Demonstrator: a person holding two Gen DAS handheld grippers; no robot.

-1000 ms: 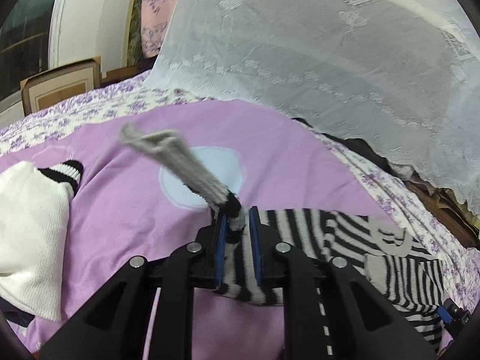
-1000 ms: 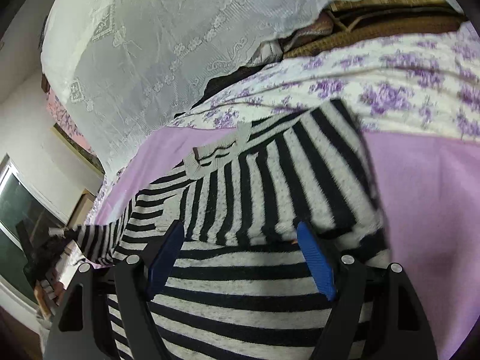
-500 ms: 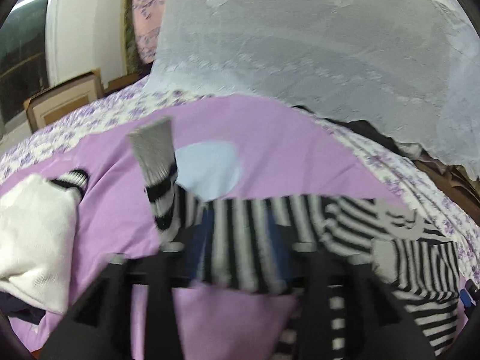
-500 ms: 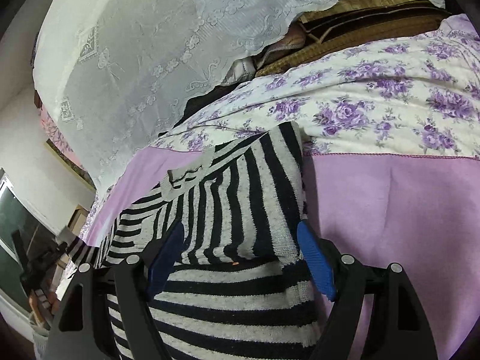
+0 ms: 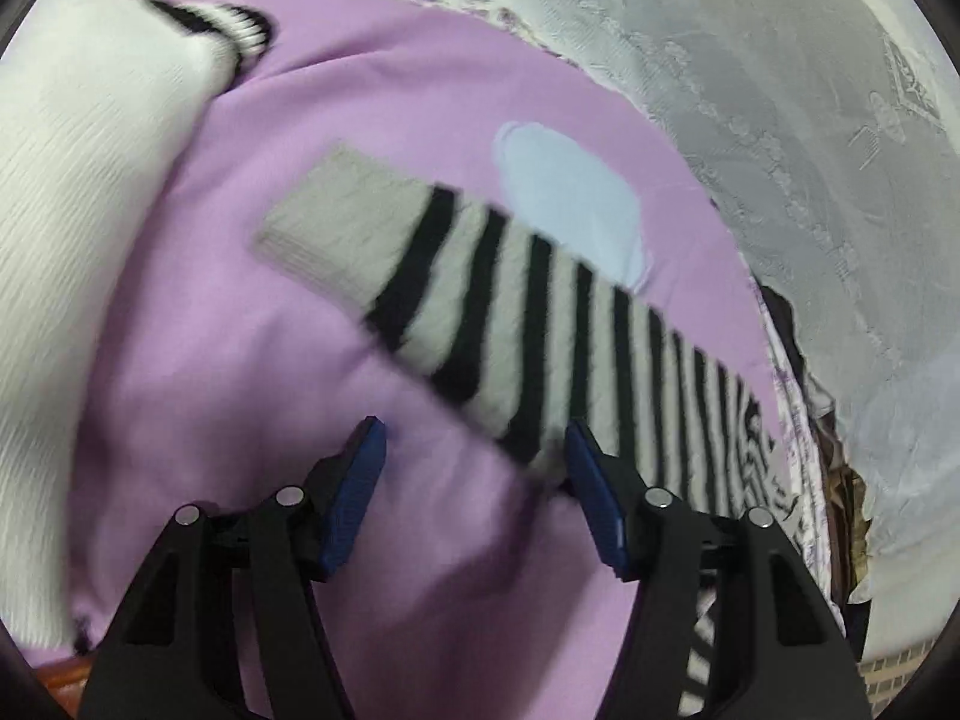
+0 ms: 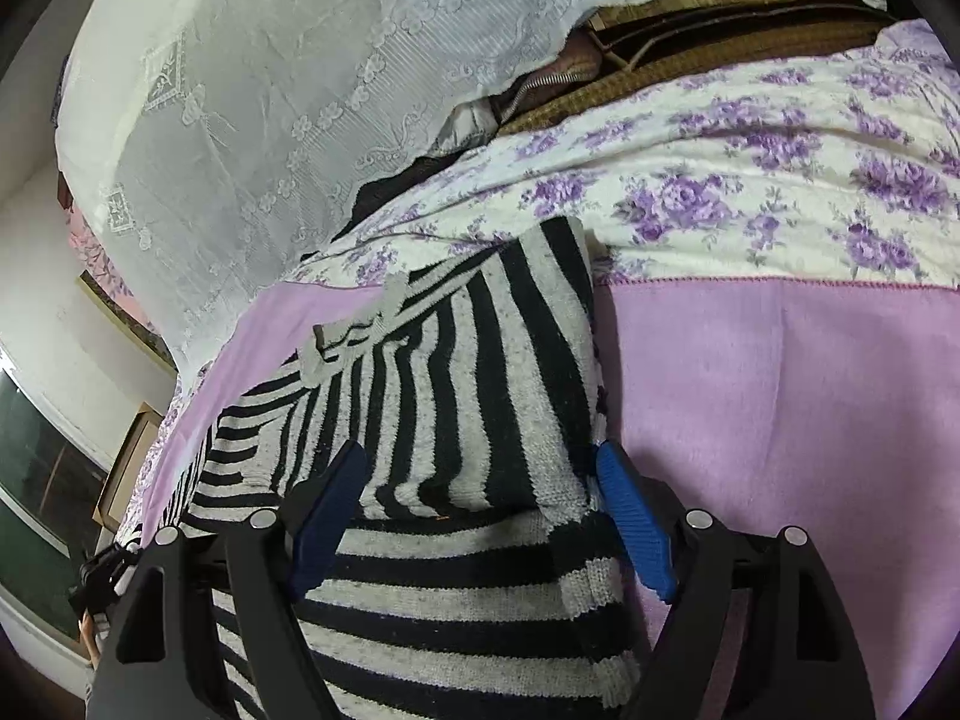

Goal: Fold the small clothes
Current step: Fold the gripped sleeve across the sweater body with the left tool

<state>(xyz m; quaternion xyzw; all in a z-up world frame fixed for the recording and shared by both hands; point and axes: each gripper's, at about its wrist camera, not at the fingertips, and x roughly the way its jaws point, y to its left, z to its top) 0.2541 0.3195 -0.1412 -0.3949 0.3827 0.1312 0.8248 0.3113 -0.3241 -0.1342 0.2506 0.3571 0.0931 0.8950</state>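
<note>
A black-and-grey striped sweater lies on a purple blanket. In the left wrist view its sleeve lies stretched flat, grey cuff to the upper left. My left gripper is open and empty just below the sleeve; its right finger touches the sleeve's lower edge. In the right wrist view the sweater's body has one side folded over. My right gripper is open above the fold, holding nothing.
A white folded garment with a black-striped cuff lies at the left. A pale blue patch sits on the blanket behind the sleeve. A lace curtain hangs behind. A floral sheet and woven mats lie at the far right.
My left gripper let go of the sleeve, which now lies flat on the blanket, and opened. My right gripper stayed open and drew back to the sweater's right edge.
</note>
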